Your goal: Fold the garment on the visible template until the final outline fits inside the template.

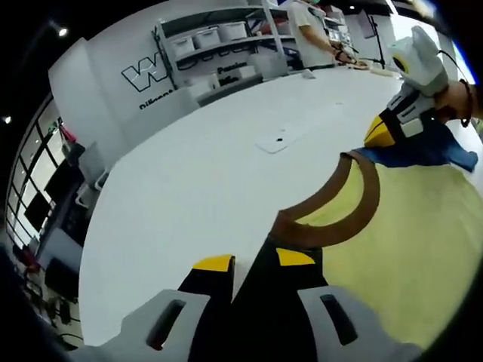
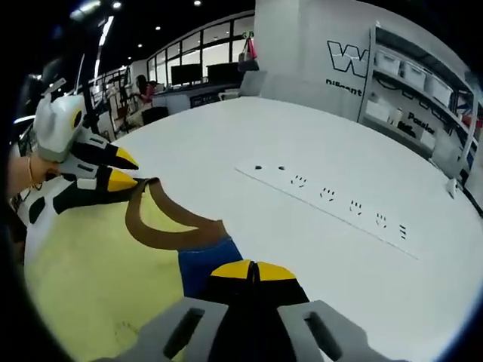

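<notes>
A yellow garment with a brown collar lies on the white table. Its black shoulder runs between the jaws of my left gripper, which stand a little apart with a strip of table showing. In the right gripper view the left gripper sits at the collar's end by black-and-white fabric. My right gripper is shut on the garment's blue shoulder. From the left gripper view, the right gripper pinches the bunched blue fabric.
A long white strip with dark marks lies across the table, seen as a flat white piece beyond the collar. Shelves with bins and a person stand past the far edge. A hand holds the right gripper.
</notes>
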